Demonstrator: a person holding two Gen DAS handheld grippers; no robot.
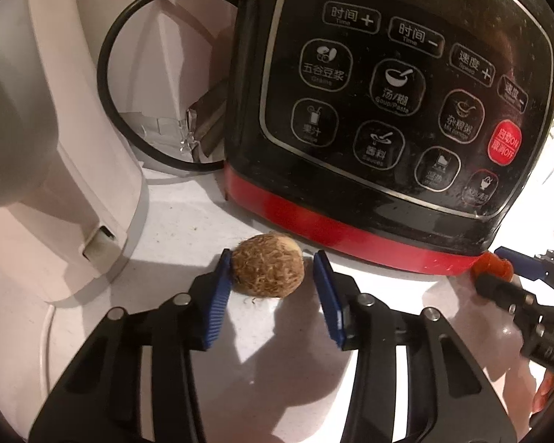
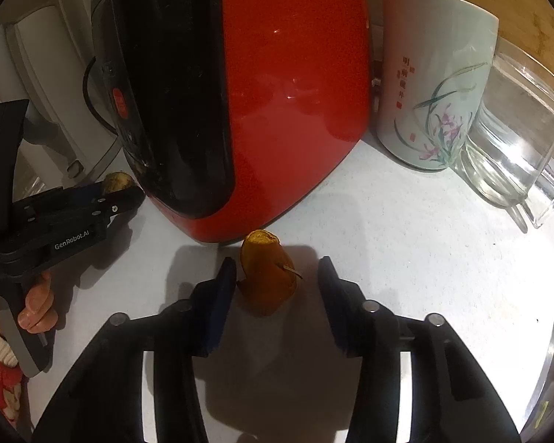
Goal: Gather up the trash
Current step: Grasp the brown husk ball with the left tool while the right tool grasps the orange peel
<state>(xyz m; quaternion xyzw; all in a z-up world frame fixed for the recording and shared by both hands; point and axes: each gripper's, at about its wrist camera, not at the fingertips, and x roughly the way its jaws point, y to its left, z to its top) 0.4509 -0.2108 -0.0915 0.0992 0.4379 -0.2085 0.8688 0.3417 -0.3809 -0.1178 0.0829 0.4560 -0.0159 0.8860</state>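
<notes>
A fuzzy brown round scrap [image 1: 267, 271] lies on the white counter [image 1: 188, 229] between the blue pads of my left gripper [image 1: 272, 263]. The left pad touches it and the right pad stands a little apart, so the jaws are open around it. In the right wrist view an orange-brown root end [image 2: 266, 280] lies between the fingers of my right gripper [image 2: 277, 265]. It is close against the left finger, with a clear gap to the right finger. Each gripper also shows at the edge of the other's view.
A black and red blender base [image 1: 387, 110] stands just behind both scraps. A white appliance [image 1: 55, 147] and a black cord [image 1: 103, 74] are at the left. A white flowered cup [image 2: 435, 81] and a glass jug [image 2: 506, 147] stand at the right.
</notes>
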